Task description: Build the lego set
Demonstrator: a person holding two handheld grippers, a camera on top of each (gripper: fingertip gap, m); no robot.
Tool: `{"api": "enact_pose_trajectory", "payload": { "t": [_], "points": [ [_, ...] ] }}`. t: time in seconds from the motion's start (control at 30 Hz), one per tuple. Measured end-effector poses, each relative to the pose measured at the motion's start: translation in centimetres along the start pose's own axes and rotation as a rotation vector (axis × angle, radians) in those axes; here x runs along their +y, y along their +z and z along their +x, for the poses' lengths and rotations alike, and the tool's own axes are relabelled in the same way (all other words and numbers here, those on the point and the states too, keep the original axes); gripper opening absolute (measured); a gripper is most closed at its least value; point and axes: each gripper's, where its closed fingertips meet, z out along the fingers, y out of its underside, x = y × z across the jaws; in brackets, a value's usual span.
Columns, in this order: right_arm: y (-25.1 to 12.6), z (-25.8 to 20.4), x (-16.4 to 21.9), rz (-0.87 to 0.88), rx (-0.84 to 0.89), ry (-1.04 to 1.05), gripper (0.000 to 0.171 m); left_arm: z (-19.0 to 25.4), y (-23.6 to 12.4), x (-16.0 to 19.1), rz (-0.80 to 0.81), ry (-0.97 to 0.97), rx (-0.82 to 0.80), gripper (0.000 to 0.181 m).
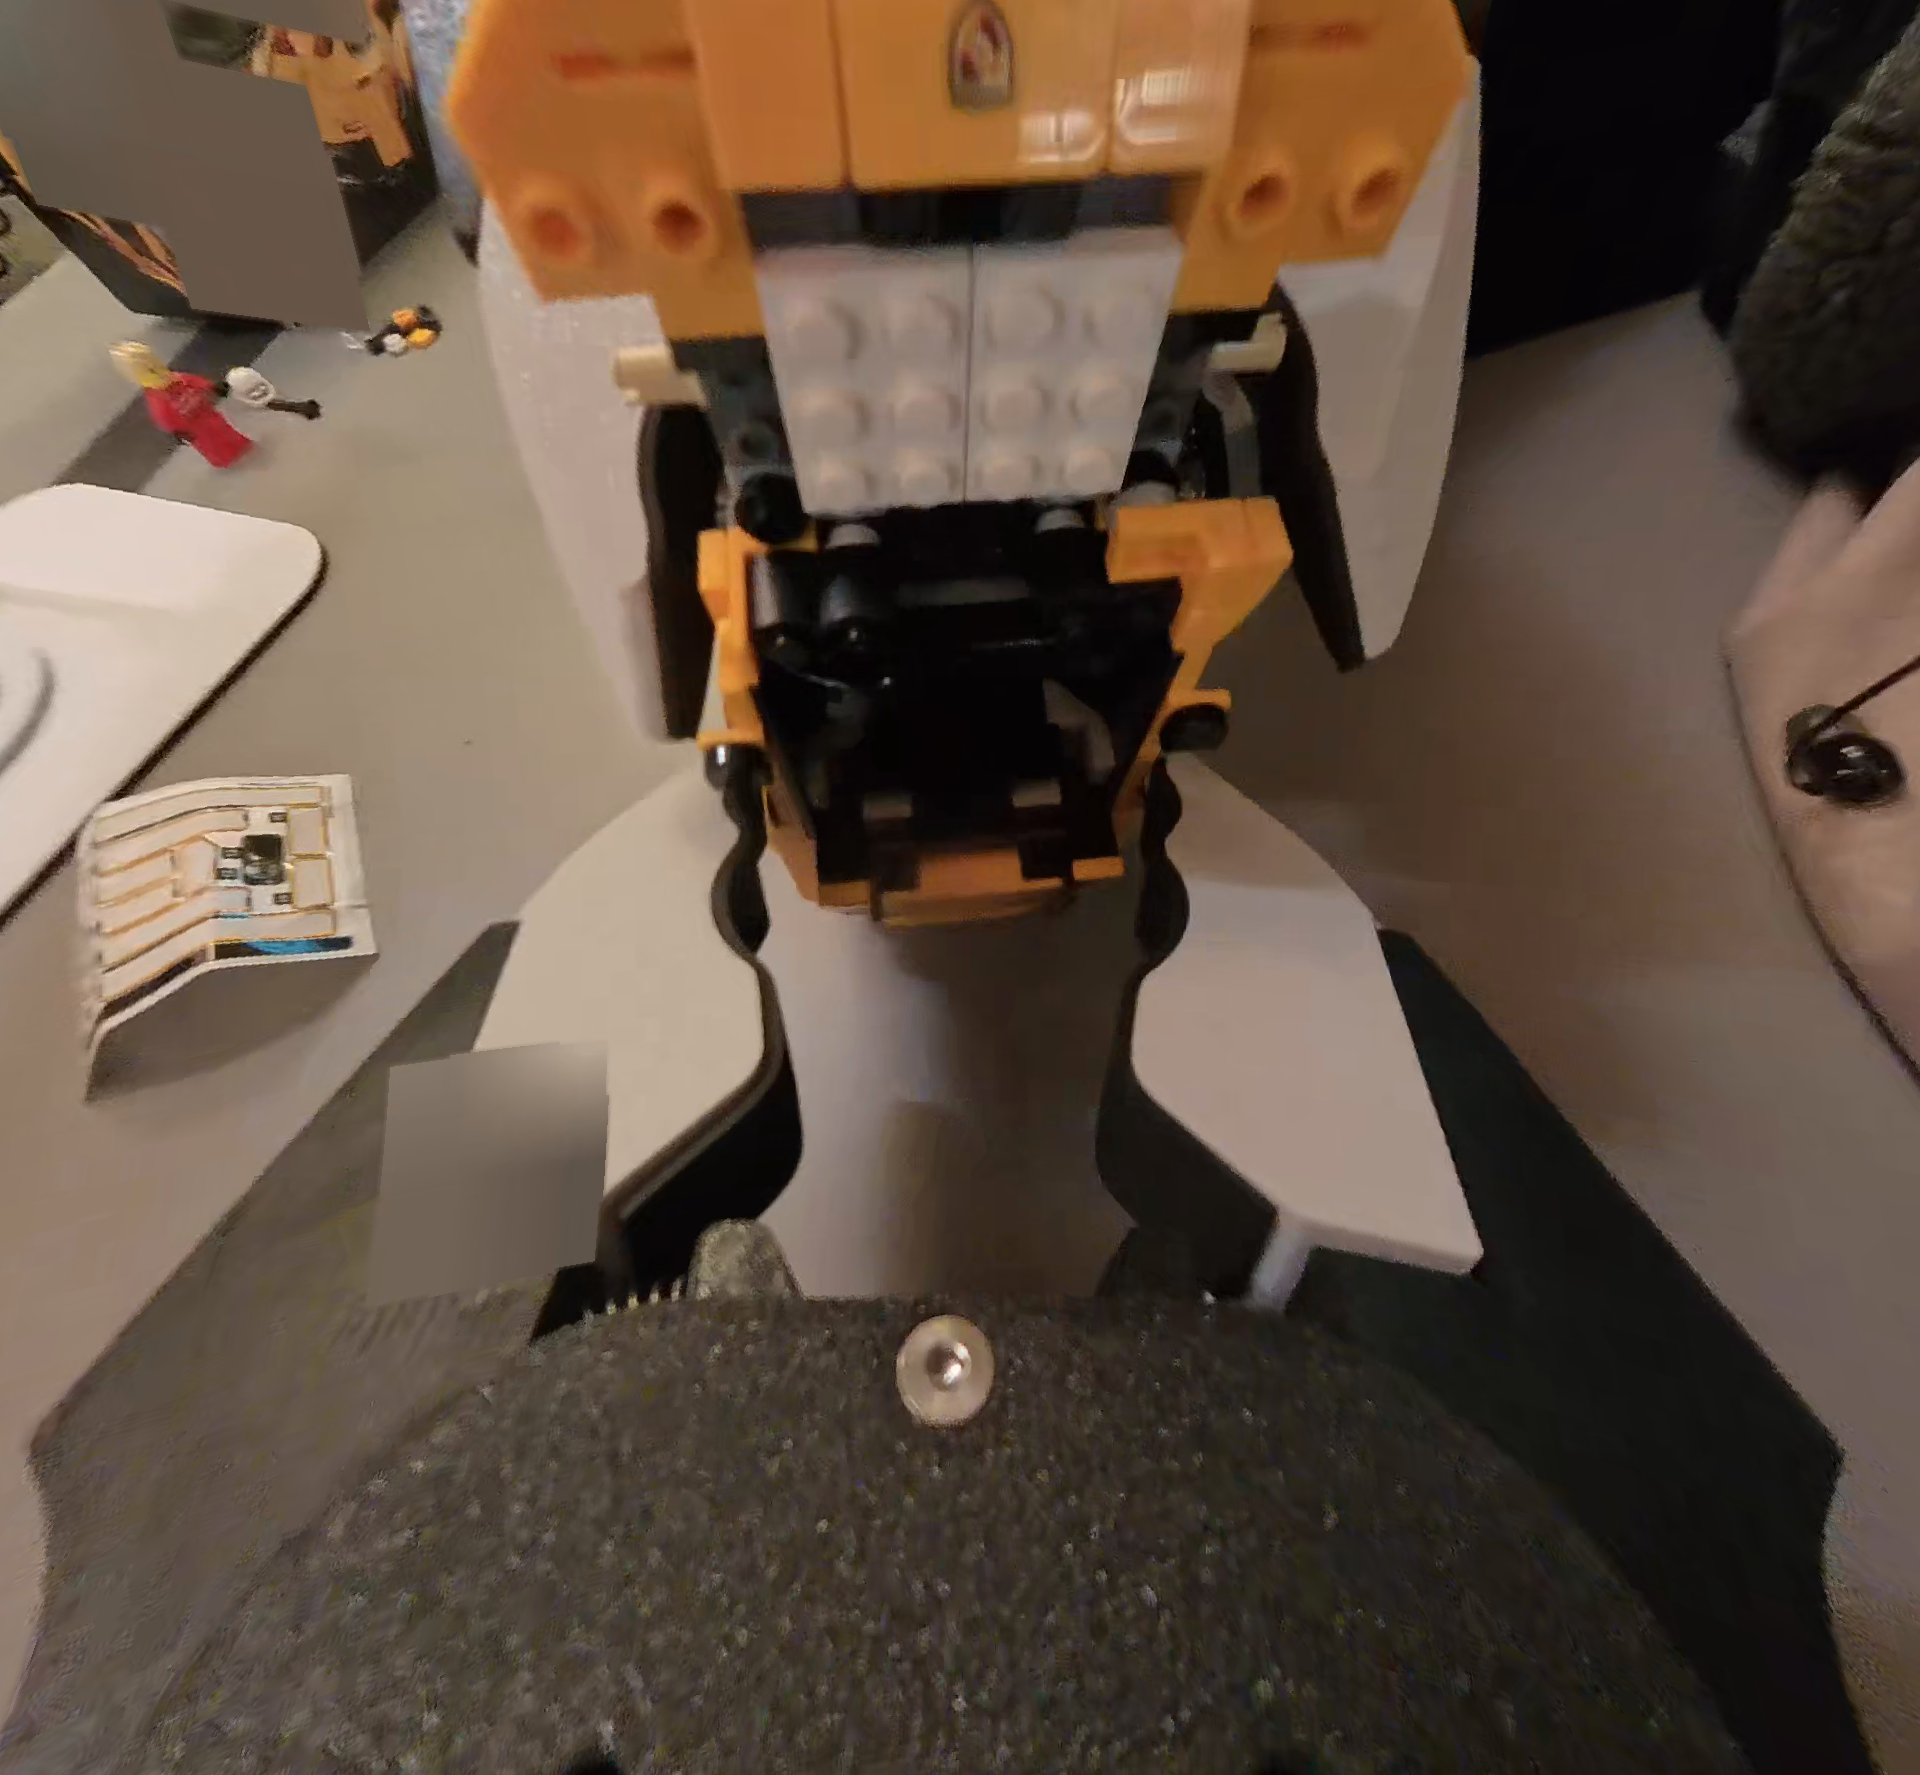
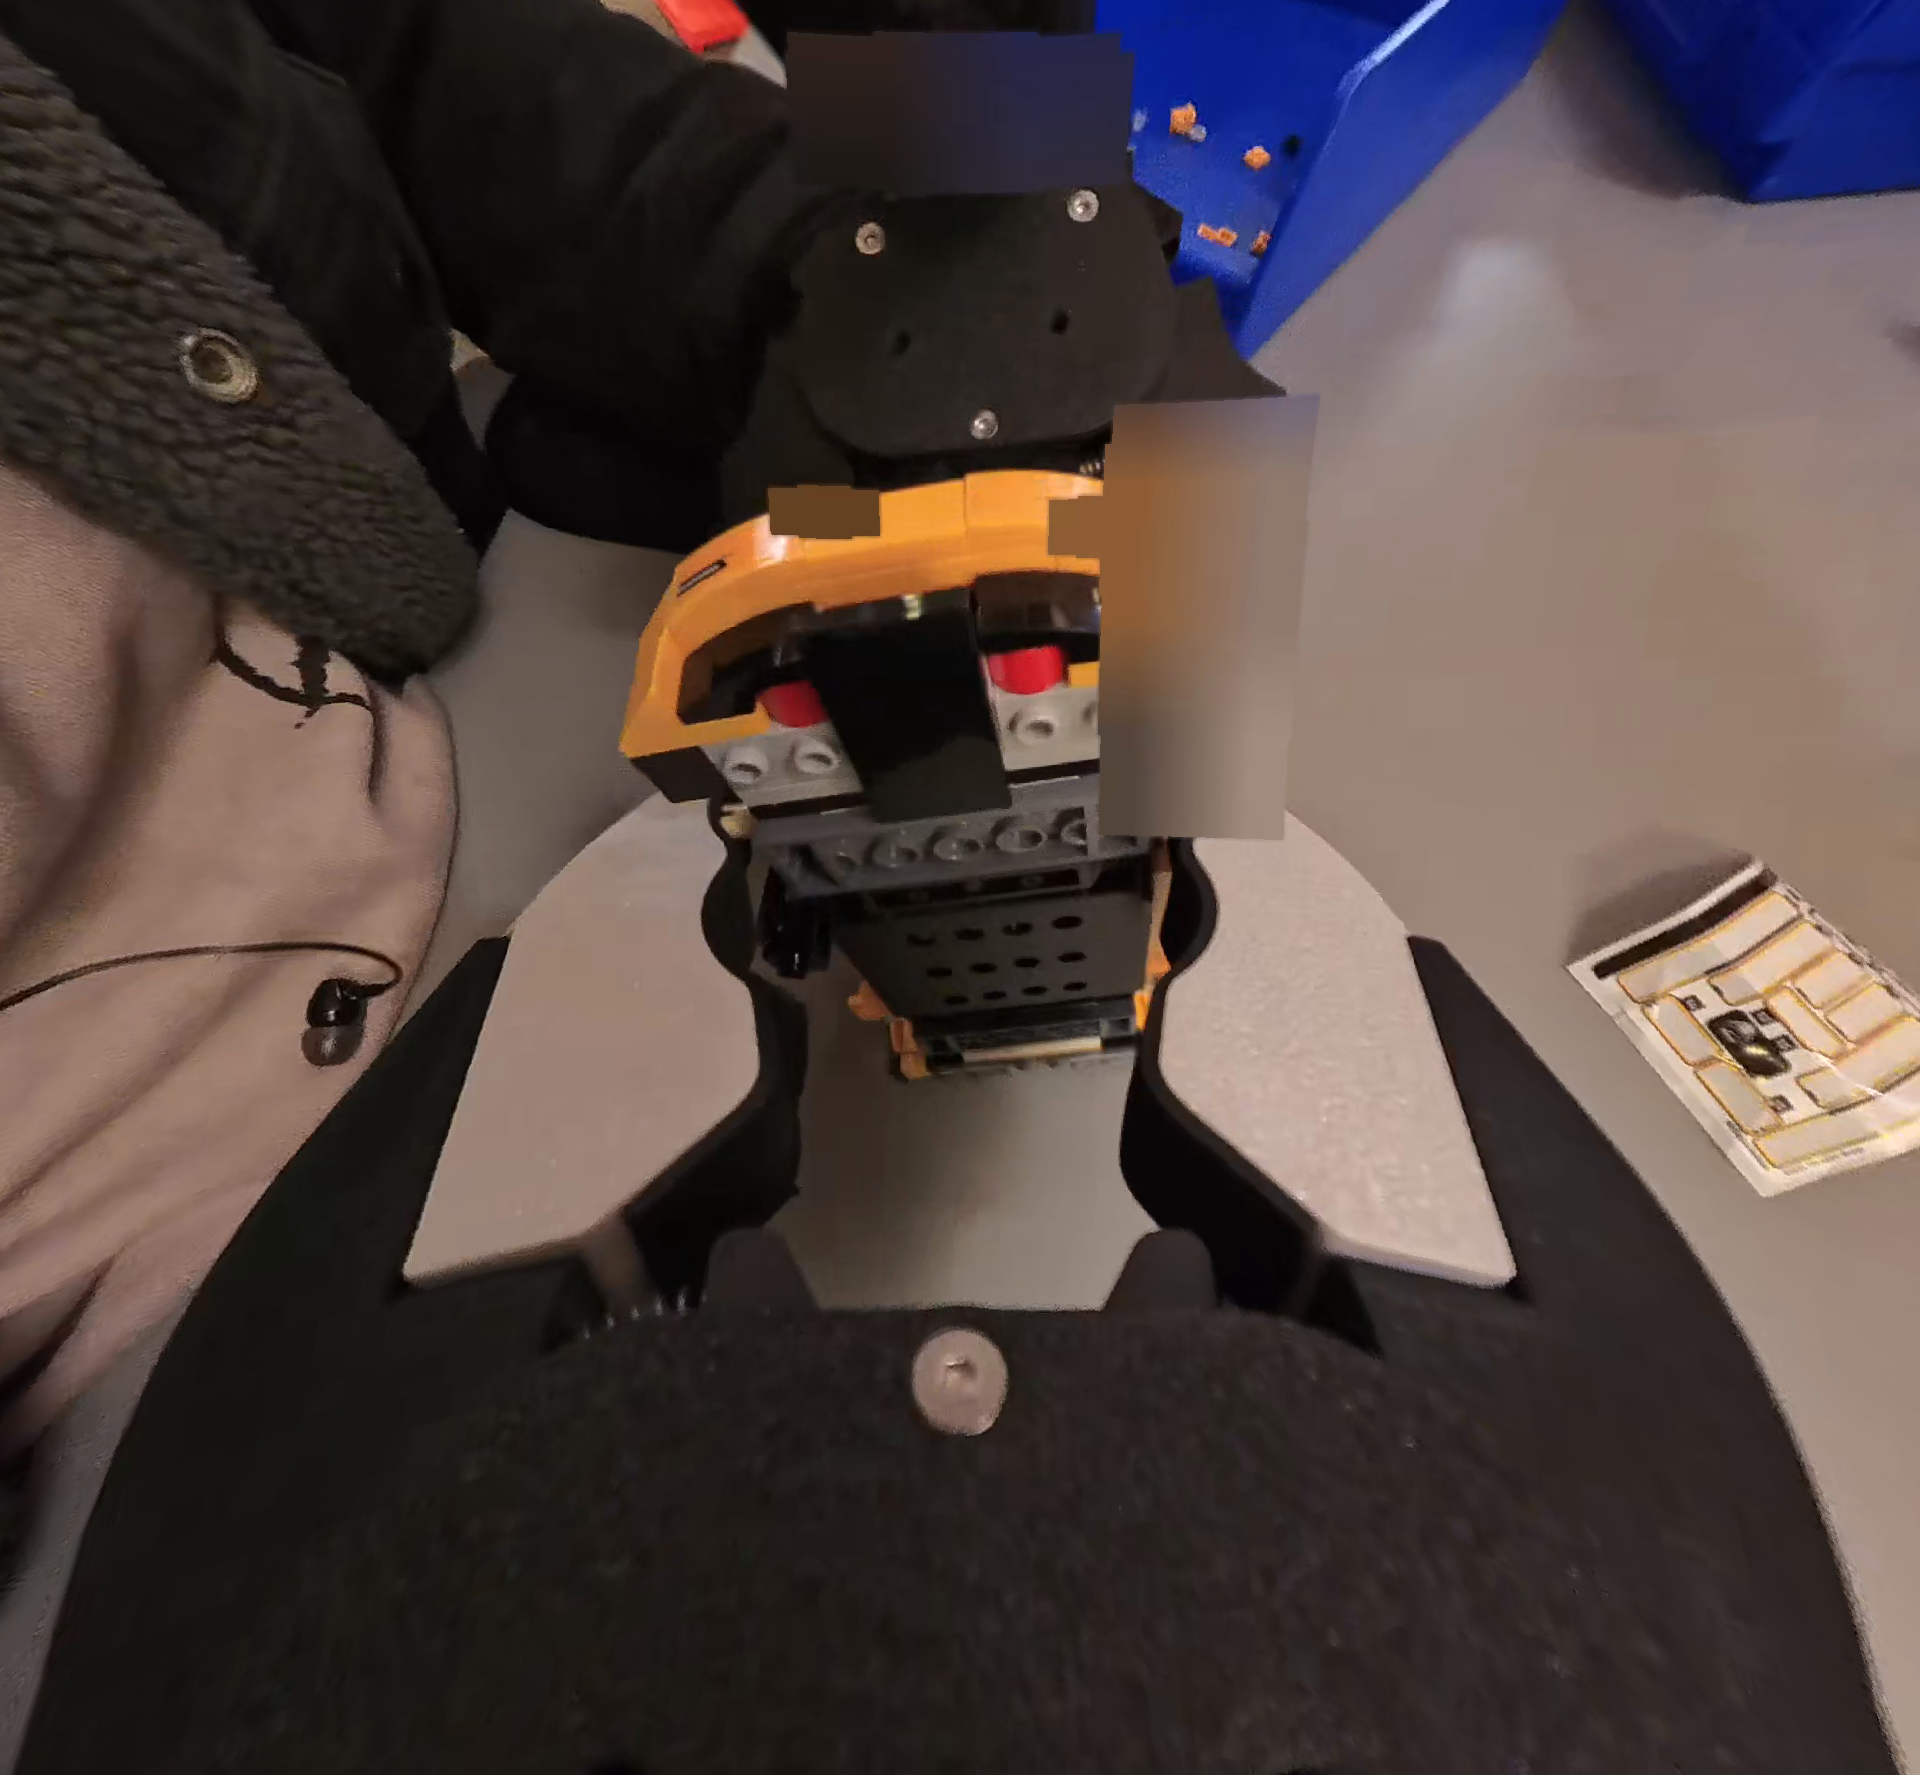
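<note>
An orange and black lego car (image 1: 935, 84) is held in the air between both grippers. My left gripper (image 1: 945, 790) is shut on the car's near end, its black pads (image 1: 740, 852) against the orange sides. In the left wrist view, grey studded plates (image 1: 966, 395) show in the car's middle, and the right gripper's white fingers (image 1: 1392, 395) clamp its far part. My right gripper (image 2: 956, 904) is shut on the other end of the car (image 2: 831, 562), seen from underneath with red parts (image 2: 1023, 671). The left gripper's black body (image 2: 977, 323) shows beyond it.
A sticker sheet (image 1: 223, 884) lies on the grey table, also in the right wrist view (image 2: 1766, 1019). A red minifigure (image 1: 192, 411), small loose pieces (image 1: 400, 333), a white board (image 1: 125, 613) and the set's box (image 1: 343, 94) are at the left. Blue bins (image 2: 1351, 63) hold small orange parts. A person's jacket (image 2: 208, 790) is close. Tip to tip, the grippers are about 5 cm apart. The red minifigure (image 1: 192, 411) is about 35 cm from both grippers' fingertips.
</note>
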Motion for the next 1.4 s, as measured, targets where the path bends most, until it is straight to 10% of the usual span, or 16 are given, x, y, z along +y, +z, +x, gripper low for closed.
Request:
{"api": "enact_pose_trajectory", "payload": {
  "t": [1.4],
  "points": [
    [-1.3,-0.5,1.3,0.106,0.188,-0.083,0.068,1.5,0.1,-1.0,-0.014,-0.082,0.042,0.072]
  ]
}}
